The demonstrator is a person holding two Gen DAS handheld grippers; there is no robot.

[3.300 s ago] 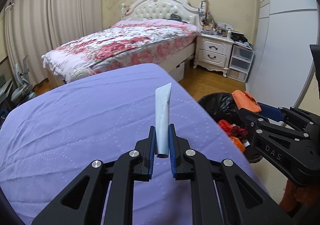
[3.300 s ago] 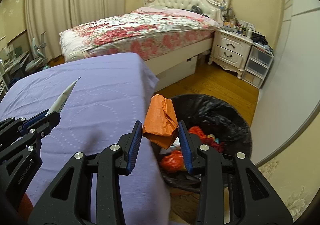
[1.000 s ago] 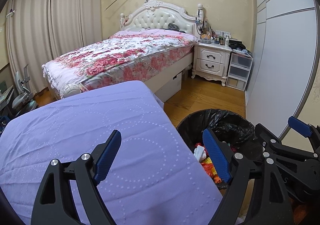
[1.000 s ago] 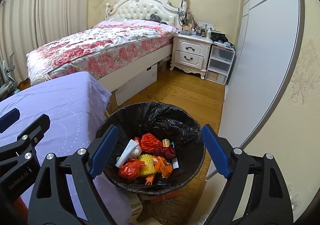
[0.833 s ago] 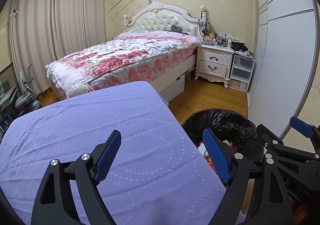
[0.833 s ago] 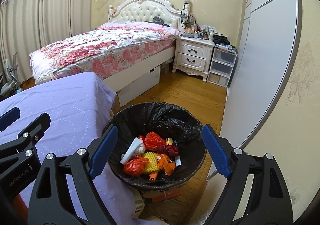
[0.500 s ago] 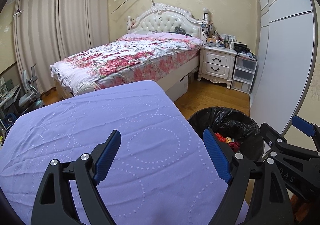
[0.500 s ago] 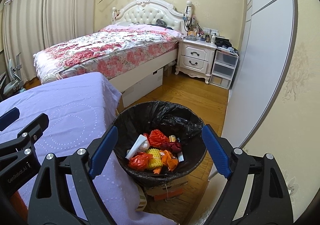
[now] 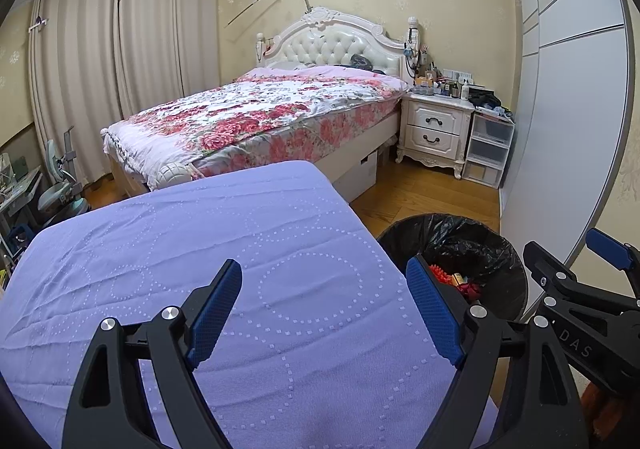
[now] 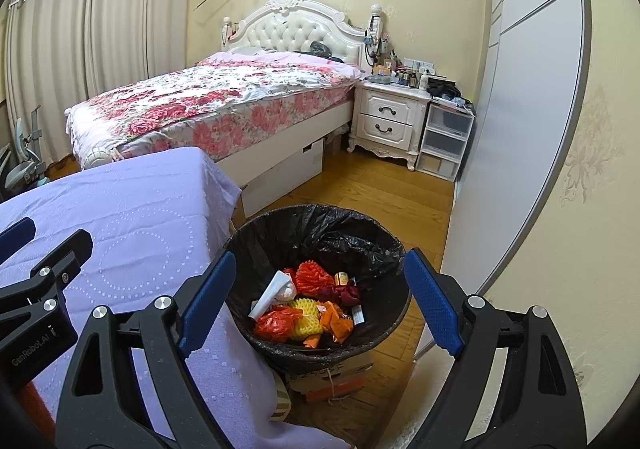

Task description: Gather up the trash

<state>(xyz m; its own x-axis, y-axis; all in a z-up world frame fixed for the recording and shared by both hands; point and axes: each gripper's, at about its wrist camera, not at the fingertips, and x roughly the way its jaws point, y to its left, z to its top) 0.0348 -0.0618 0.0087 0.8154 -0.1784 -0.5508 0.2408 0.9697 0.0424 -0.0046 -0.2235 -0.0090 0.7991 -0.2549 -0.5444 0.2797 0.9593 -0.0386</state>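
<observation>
1. Since the earlier pictures, the white tube has left the left tool [image 9: 324, 309] and the orange wrapper has left the right tool [image 10: 316, 301]; both tools now stand wide open and hold nothing, and both views have drawn back from the bin.
2. Nearest, the left tool hangs over the purple cloth of the desk [image 9: 200, 249], where I see no trash remaining.
3. The right tool points at the trash bin [image 10: 384, 245], which has a black liner and stands on the floor just beside the desk edge.
4. The trash lies inside the bin: the white tube [image 10: 270, 295], an orange bag [image 10: 276, 323], a yellow foam net [image 10: 306, 319] and other small pieces.
5. I judge the collecting as nearly finished. To do this step well, keep the jaws open, look over the whole desk and the floor beside the bin for missed pieces, and lift clear of the liner.
6. Far behind are the flowered bed [image 9: 260, 113] and the white nightstand [image 9: 436, 129].
</observation>
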